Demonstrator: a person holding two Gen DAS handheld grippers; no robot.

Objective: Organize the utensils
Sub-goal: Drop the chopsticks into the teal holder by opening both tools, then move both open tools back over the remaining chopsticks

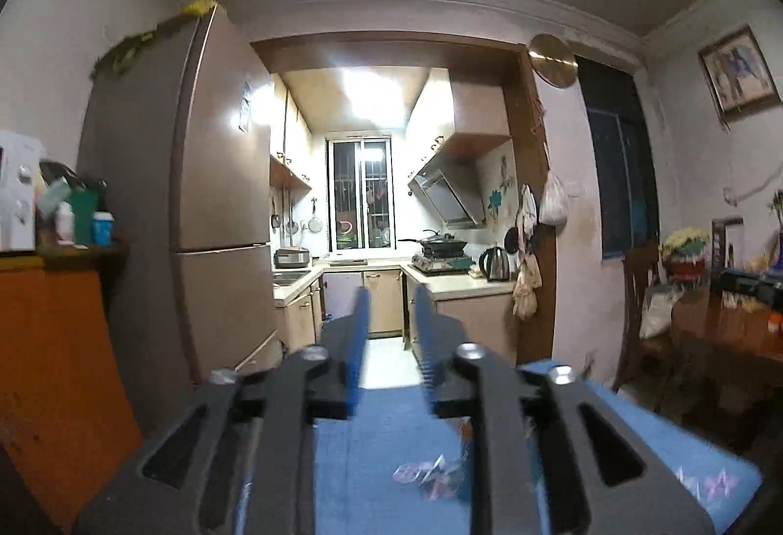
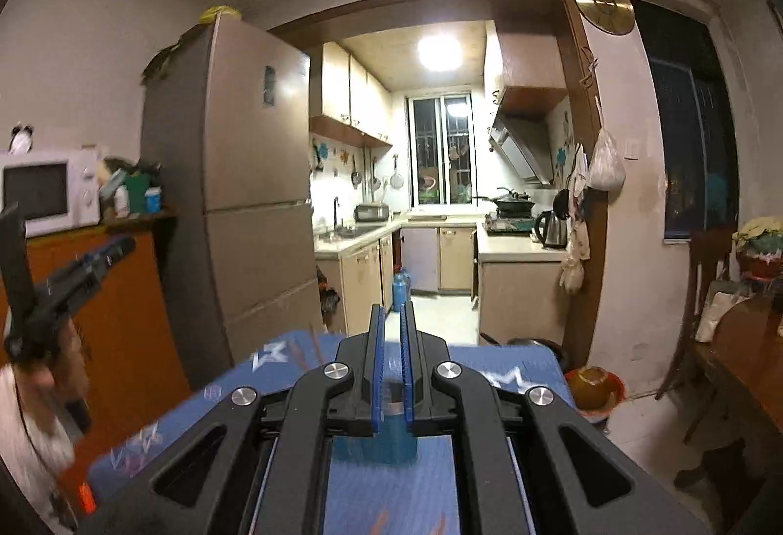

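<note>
Nearest the lens in the right wrist view is the right gripper (image 2: 391,319): two blue-padded fingers (image 2: 376,368) standing a narrow gap apart, with nothing pinched between them. Just below and behind them, on the blue patterned table cover (image 2: 489,368), stands one translucent blue cup (image 2: 374,442), partly hidden by the gripper body; it is probably the utensil holder, though blur and the mechanism in front make its contents impossible to read. A few thin stick-like shapes (image 2: 315,346) rise at the table's far edge, too smeared to count or name.

The left gripper (image 1: 389,305) also has two blue-lined fingers, set wider apart than the right pair and holding nothing. It hangs above the same blue cover (image 1: 381,437), aimed at the kitchen doorway. From the right wrist view this gripper (image 2: 115,248) shows at the left edge, raised over the table's left side, gripped by one hand (image 2: 41,376).

Behind: one tall brown fridge (image 2: 244,153), one white microwave (image 2: 46,190) on an orange cabinet (image 2: 122,314), one kettle (image 2: 553,229) on the kitchen counter, and one round brass disc (image 2: 603,10) by the doorway.
</note>
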